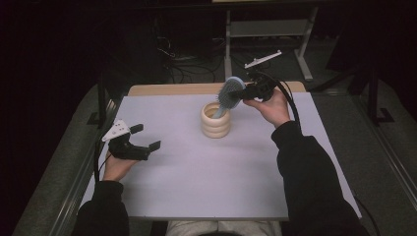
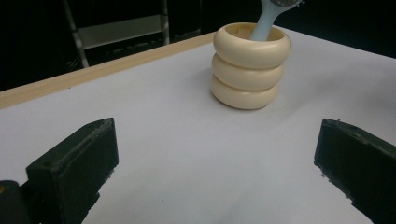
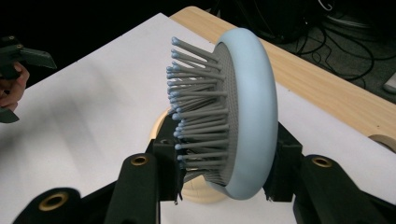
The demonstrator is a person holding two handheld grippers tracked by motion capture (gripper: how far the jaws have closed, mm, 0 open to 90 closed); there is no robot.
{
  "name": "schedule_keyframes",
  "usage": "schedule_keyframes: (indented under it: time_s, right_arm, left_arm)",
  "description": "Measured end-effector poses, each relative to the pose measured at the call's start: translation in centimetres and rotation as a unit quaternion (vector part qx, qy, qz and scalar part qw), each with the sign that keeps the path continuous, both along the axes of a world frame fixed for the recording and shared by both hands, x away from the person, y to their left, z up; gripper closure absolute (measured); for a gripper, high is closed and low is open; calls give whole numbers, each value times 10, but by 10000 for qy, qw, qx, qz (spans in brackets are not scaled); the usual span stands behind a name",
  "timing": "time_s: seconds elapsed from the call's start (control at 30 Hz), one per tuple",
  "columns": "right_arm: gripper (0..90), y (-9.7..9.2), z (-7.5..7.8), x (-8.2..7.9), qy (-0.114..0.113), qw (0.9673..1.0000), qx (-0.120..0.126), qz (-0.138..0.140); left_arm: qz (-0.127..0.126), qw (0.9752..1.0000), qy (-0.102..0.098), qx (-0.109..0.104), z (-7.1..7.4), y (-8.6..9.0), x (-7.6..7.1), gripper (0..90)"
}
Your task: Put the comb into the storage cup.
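1. Brush (image 1: pixel 229 92) — head clamped in the right gripper (image 1: pixel 244 92), handle tip inside the cup (image 1: pixel 216 120) at centre-far.
2. Next, I judge: lower it straight, then release.
3. Left gripper (image 1: pixel 146 137) rests near-left — jaws wide, empty.

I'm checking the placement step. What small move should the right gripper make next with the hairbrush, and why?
Probably open the jaws. The right gripper clamps the hairbrush by its head, and the handle already sits inside the cream ringed holder, so letting go should leave it standing there.
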State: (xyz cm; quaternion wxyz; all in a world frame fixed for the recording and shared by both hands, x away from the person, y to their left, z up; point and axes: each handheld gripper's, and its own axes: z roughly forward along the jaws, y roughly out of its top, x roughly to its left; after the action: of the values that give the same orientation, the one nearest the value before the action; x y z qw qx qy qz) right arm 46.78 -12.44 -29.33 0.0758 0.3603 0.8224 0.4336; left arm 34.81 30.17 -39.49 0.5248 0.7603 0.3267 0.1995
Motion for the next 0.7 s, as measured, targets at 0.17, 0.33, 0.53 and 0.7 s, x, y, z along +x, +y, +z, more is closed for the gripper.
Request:
schedule_keyframes:
  time_s: [0.17, 0.33, 0.53, 0.7]
  right_arm:
    - [560, 1, -8, 3, 115, 9999, 27, 19]
    - [556, 0, -17, 8, 288, 9995, 123, -13]
    - [547, 2, -20, 11, 379, 9991, 200, -31]
    - [493, 4, -20, 12, 398, 9990, 160, -123]
  left_arm:
    - [-10, 10000, -27, -80, 1, -1, -1, 0]
    - [4, 9999, -23, -110, 2, 0, -1, 0]
    - [-8, 9999, 6, -113, 0, -1, 0, 0]
    - [16, 9999, 26, -146, 0, 0, 1, 0]
